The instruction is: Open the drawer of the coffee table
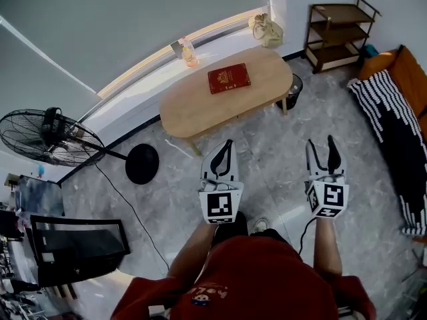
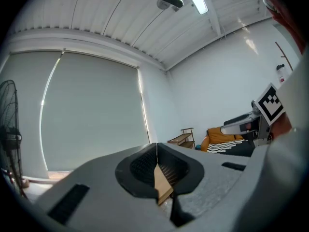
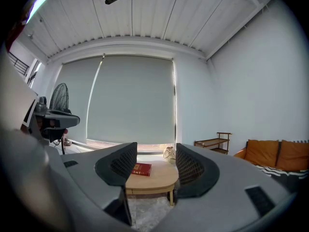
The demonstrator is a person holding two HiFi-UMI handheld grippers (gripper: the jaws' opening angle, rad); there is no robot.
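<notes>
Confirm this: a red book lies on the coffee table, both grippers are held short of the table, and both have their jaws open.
One thing is wrong: the left gripper has its jaws together, as the left gripper view shows; only the right gripper is open. The red book does lie on the coffee table, with both grippers short of it.

"How do the jaws stand?"

"The right gripper has its jaws wide apart and empty. Through the gap, at six o'clock, a pale wooden bench shows, well apart from them."

"What's on it?"

"A red book lies flat toward its nine o'clock end. A beige bag sits beyond its far edge, below the grey blind."

"And to the sides?"

"A standing fan at nine o'clock. A wooden shelf at four o'clock, with an orange sofa farther out the same way."
</notes>
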